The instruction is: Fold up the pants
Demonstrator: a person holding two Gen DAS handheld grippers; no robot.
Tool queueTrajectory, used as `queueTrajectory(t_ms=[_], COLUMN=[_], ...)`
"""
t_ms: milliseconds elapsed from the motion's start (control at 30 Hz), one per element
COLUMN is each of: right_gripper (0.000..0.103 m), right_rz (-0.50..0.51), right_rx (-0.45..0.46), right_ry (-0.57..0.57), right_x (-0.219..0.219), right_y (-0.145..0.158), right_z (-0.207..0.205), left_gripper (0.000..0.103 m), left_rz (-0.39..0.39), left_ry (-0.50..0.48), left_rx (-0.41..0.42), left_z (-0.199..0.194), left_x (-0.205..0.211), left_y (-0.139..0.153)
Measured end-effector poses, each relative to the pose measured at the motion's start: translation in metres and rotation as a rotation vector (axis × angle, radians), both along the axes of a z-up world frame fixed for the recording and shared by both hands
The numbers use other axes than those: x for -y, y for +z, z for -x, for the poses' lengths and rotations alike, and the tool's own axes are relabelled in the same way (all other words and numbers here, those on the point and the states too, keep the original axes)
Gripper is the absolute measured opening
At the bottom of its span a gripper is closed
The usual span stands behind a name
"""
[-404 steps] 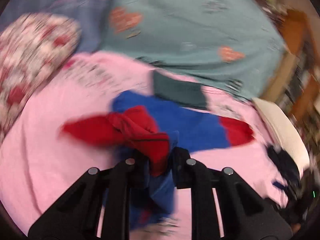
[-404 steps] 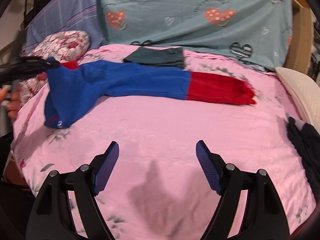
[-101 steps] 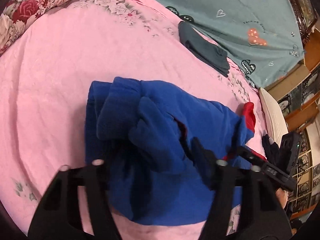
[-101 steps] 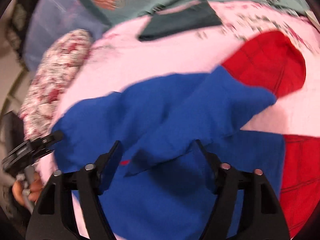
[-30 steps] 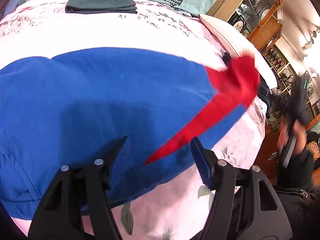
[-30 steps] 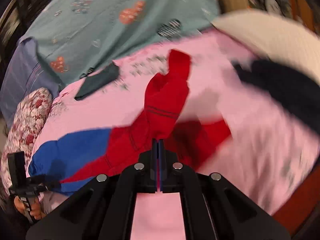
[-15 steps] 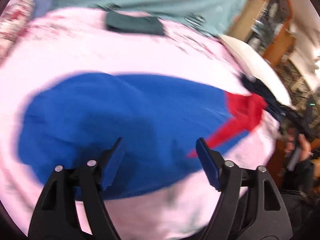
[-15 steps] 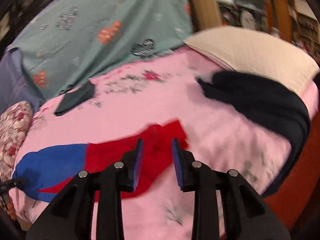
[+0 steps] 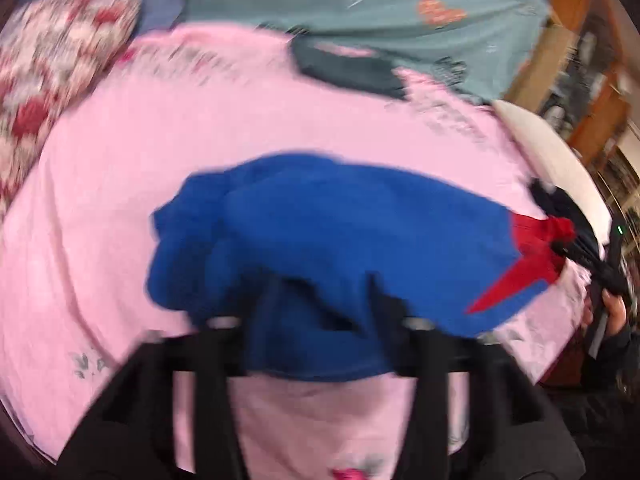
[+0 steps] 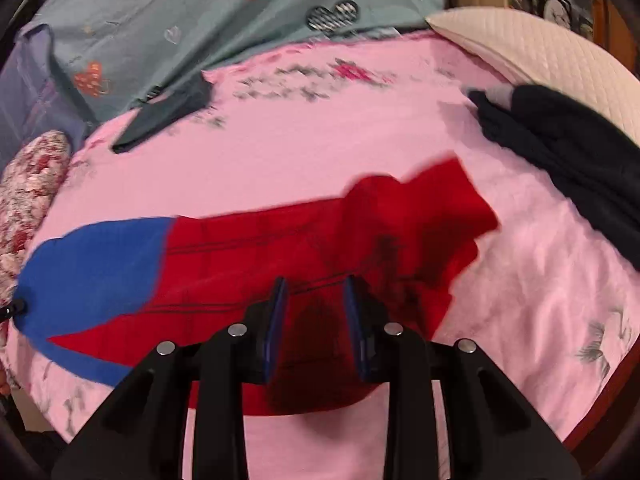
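Observation:
The pants lie across the pink bed sheet (image 9: 120, 168), with a blue upper part (image 9: 340, 216) and red lower legs (image 10: 360, 232). In the blurred left wrist view my left gripper (image 9: 320, 300) is at the near edge of the bunched blue waist. Its jaws are closing with blue cloth between them, and I cannot see the pads pressing. My right gripper (image 10: 316, 308) hovers over the red leg ends, which lie rumpled on the sheet. Its jaws stand a little apart and grip nothing. A person's hand (image 9: 614, 312) carries that gripper at the right edge.
A folded dark green garment (image 10: 168, 112) lies at the far side of the bed. A black garment (image 10: 568, 160) rests against a cream pillow (image 10: 552, 56) on the right. A floral pillow (image 9: 52, 60) is far left, a teal quilt (image 9: 360, 0) behind, wooden shelves (image 9: 592, 80) beyond.
My right gripper let go of the red leg end, which dropped flat onto the bed. My left gripper drew back to the waist edge, and the blue cloth bunched up between its fingers.

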State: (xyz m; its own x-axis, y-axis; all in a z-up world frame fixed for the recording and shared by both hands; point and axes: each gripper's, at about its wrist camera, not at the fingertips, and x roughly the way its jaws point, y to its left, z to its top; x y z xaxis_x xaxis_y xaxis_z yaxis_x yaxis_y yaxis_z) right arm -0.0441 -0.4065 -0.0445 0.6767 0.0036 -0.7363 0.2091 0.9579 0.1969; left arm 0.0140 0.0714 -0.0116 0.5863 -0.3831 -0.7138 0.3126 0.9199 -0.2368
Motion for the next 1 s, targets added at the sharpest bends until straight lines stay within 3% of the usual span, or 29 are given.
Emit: queueTrajectory(t_ms=[33,100,233,267,400,533,567,600,633,733,833,900,1000], right_gripper=[0.030,0.030,0.030,0.029,0.029,0.031,0.043,0.060,0.064,0.064,0.064,0.064,0.064], right_rz=[-0.011,-0.017,0.001,0.004,-0.008,-0.030,-0.051,-0.071,-0.106,-0.276,-0.368,-0.353,-0.315], right_rx=[0.030,0.051,-0.154,-0.155,-0.151,-0.034,-0.010,0.000,0.006,0.014,0.022,-0.006,-0.026], right_ry=[0.033,0.089,0.067,0.078,0.085,0.027,-0.023,-0.075,-0.140,-0.203,-0.200,-0.206,-0.211], right_x=[-0.008,-0.022,-0.023,-0.021,-0.012,0.009,0.024,0.037,0.055,0.093,0.101,0.098,0.090], right_y=[0.009,0.018,-0.009,-0.013,-0.010,0.010,0.015,0.016,0.015,-0.001,-0.014,-0.020,-0.027], right_z=[0.004,0.003,-0.003,0.003,0.022,0.040,0.045,0.049,0.053,0.047,0.030,0.018,0.005], left_gripper=[0.073,0.075,0.072,0.071,0.073,0.072,0.078,0.082,0.085,0.086,0.086,0.086,0.086], left_rz=[-0.020,-0.061,-0.141,-0.161,-0.205,-0.175,-0.167,-0.158,-0.139,-0.077,-0.028,-0.014,-0.026], left_ry=[-0.034,-0.097,-0.090,-0.083,-0.088,-0.142,-0.159,-0.170,-0.180,-0.193,-0.205,-0.227,-0.278], left_rx=[0.051,0.062,-0.080,-0.113,-0.090,-0.011,0.018,0.037,0.058,0.060,0.039,0.020,0.055], left_z=[0.008,0.012,-0.001,-0.003,0.006,0.019,0.020,0.020,0.019,0.004,-0.007,-0.009,0.000], left_x=[0.013,0.036,0.053,0.052,0.055,0.065,0.072,0.079,0.088,0.115,0.144,0.159,0.176], left_y=[0.009,0.007,-0.034,-0.046,-0.047,-0.020,-0.011,-0.006,0.000,0.003,-0.005,-0.009,-0.006])
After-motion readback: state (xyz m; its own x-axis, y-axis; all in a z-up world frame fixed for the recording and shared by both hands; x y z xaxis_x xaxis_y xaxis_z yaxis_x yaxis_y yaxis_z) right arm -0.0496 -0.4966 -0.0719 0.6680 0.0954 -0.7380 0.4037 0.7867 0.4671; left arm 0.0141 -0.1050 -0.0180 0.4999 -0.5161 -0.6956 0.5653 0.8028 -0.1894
